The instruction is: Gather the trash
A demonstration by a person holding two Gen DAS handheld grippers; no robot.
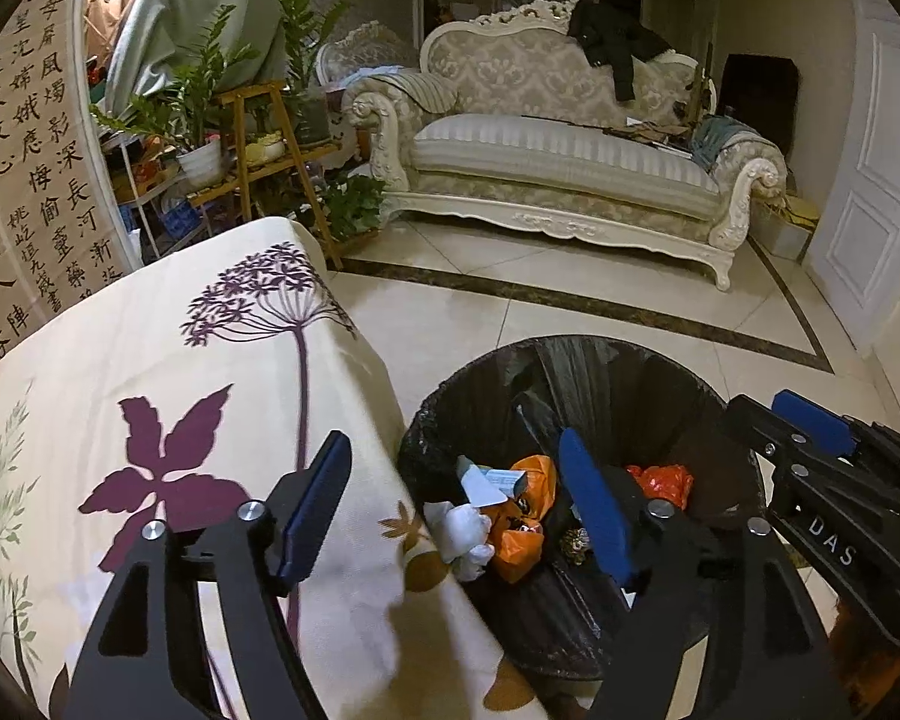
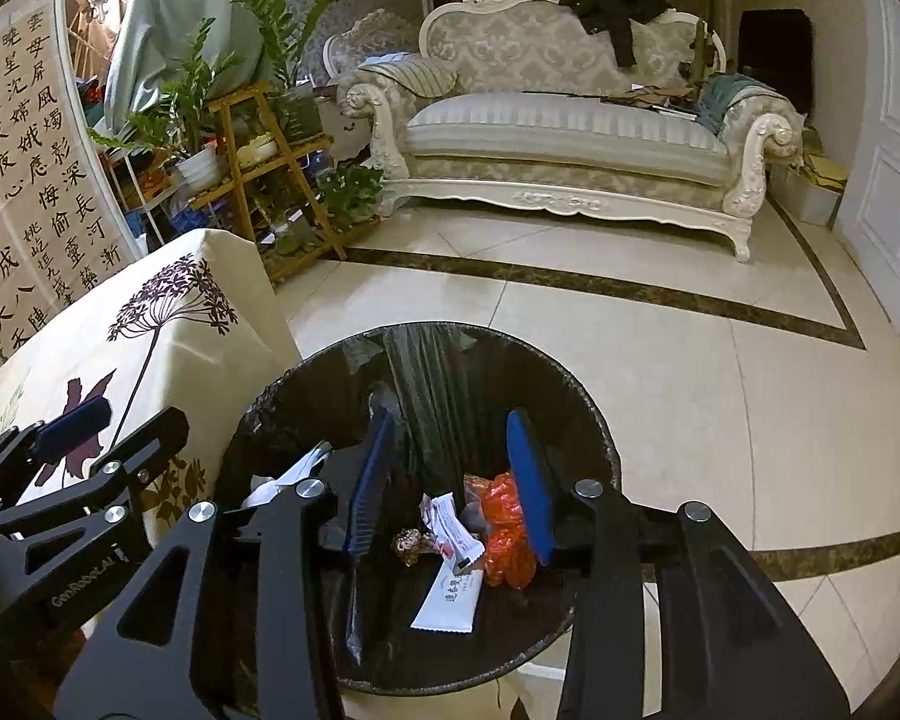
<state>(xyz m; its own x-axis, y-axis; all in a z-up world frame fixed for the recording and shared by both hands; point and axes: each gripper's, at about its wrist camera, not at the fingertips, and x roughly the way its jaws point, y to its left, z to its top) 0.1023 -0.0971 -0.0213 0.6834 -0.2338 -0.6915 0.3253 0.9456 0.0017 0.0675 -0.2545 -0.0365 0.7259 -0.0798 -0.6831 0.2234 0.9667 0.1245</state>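
- The trash bin [image 1: 582, 420], round and lined with a black bag, stands on the tiled floor [image 1: 630, 312] just beside the tabletop [image 1: 150, 360], which wears a cream cloth printed with purple flowers.
- Left claw [image 1: 456, 498] hangs over the edge where the tabletop meets the bin: its left finger sits above the cloth, its right finger above the bin's mouth. The jaws stand wide apart with nothing gripped between them.
- Right claw [image 2: 450, 480] is poised directly above the bin's opening, jaws parted to a moderate gap and empty; the trash shows through the gap, lower down in the bin.
- In the bin lie an orange plastic bag [image 2: 504, 534], a white wrapper [image 2: 450, 594], a small printed slip [image 2: 450, 516] and a brownish crumpled bit [image 2: 411, 543].
- The left wrist view also shows a white crumpled tissue [image 1: 465, 534] at the bin's near-left side, close to the cloth's edge.
- A cream sofa [image 1: 558, 138] stands well apart across the room.
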